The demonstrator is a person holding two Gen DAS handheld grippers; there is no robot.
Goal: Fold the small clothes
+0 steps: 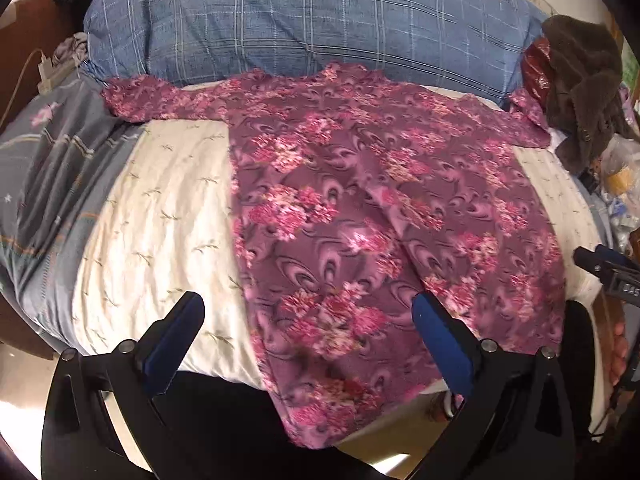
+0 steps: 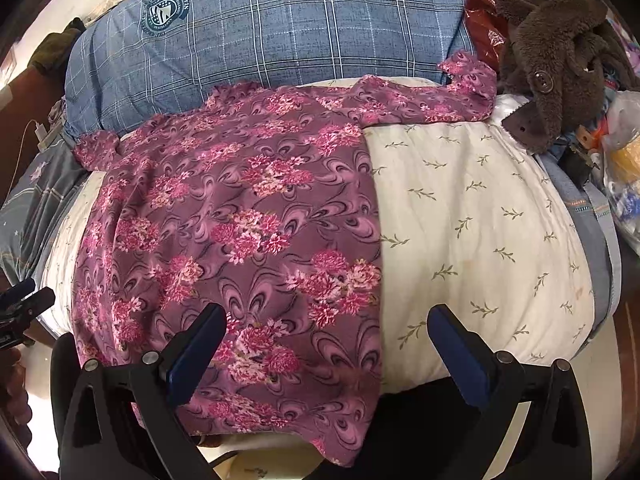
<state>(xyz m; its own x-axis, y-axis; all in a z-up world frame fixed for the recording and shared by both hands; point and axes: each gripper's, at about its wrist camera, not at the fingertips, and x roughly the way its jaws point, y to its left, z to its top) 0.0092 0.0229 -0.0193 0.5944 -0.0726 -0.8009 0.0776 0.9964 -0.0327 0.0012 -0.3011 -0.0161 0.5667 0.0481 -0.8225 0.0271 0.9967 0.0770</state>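
Both tongs stand wide apart and grip nothing: the left gripper (image 1: 308, 328) and the right gripper (image 2: 326, 338) each hover above the near hem of the purple floral-print garment (image 1: 360, 200). That garment lies spread flat across a cream quilt with small leaf sprigs (image 2: 480, 220), sleeves out toward each side, hem drooping over the bed's near edge. Behind it sits a blue checked pillow (image 1: 300, 20), with a brown fuzzy garment (image 2: 560, 60) at the far right corner.
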